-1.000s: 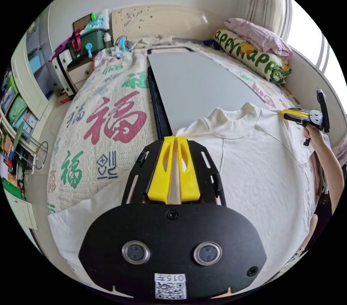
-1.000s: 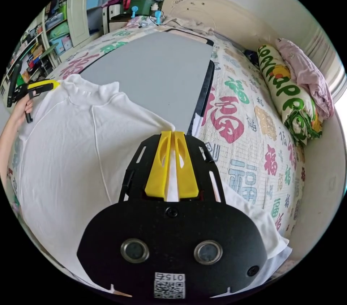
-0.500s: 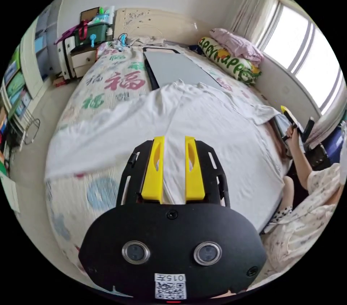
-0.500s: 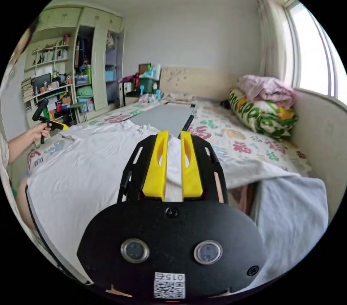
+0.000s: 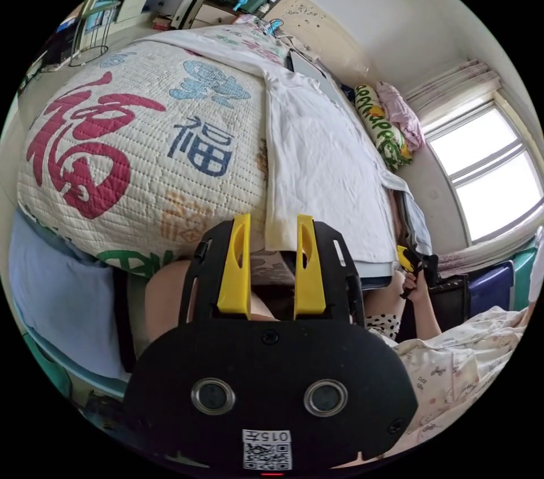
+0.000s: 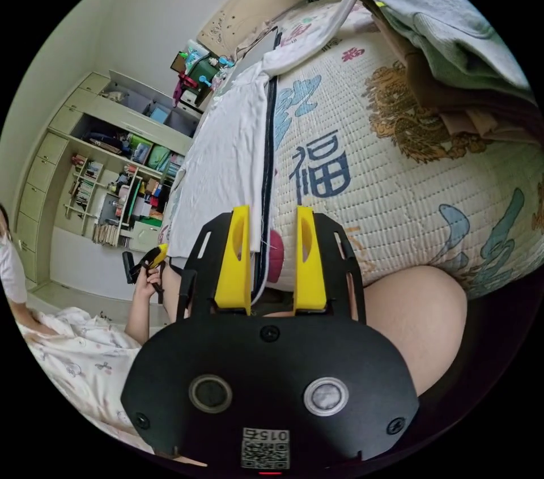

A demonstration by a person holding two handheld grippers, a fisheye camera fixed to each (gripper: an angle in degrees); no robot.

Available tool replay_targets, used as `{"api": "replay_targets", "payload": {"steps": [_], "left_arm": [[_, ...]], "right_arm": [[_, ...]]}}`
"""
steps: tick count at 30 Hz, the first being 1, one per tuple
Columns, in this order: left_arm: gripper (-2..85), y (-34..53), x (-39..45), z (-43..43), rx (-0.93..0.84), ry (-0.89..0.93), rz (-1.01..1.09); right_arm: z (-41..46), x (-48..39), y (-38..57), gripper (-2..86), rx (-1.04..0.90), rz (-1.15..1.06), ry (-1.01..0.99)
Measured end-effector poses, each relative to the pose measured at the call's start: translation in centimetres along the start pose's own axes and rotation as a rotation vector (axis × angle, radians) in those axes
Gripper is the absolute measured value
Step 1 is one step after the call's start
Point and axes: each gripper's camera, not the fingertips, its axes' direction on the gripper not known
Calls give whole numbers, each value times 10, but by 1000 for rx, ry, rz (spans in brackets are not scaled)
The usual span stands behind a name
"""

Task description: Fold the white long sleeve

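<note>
The white long sleeve shirt [image 5: 320, 161] lies spread flat on the bed, hem toward me, collar at the far end. One sleeve [image 5: 198, 39] stretches sideways over the quilt. My left gripper [image 5: 273, 218] hovers open just off the hem's corner, nothing between its jaws. In the right gripper view the shirt [image 6: 226, 161] runs away along the board's black edge [image 6: 266, 161]. My right gripper [image 6: 273, 212] is open at the hem's other corner, empty. Each gripper also appears small in the other's view, held in a hand: the right gripper [image 5: 411, 262] and the left gripper [image 6: 148, 262].
A quilt [image 5: 113, 133] printed with large characters covers the bed. Rolled bedding [image 5: 388, 133] lies by the window. A pile of clothes [image 6: 453, 48] sits on the bed's corner. Shelves [image 6: 113, 178] and cabinets line the wall. The person's knees [image 6: 413, 309] are against the bed's near edge.
Both grippers let go of the shirt's shoulders, opened, and drew back and down to the bed's near edge. The shirt now lies flat on the bed.
</note>
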Motion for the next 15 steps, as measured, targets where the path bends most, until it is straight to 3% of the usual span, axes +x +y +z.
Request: {"api": "replay_targets", "payload": {"steps": [5, 10, 15], "left_arm": [[51, -17, -14, -32, 9, 93, 19], [31, -30, -18, -66, 45, 104, 8], [7, -46, -13, -106, 90, 94, 4]], "right_arm": [[-3, 14, 8, 91, -56, -40, -89], [-4, 18, 27, 89, -65, -90, -48], [-5, 30, 52, 23, -19, -90, -8]]}}
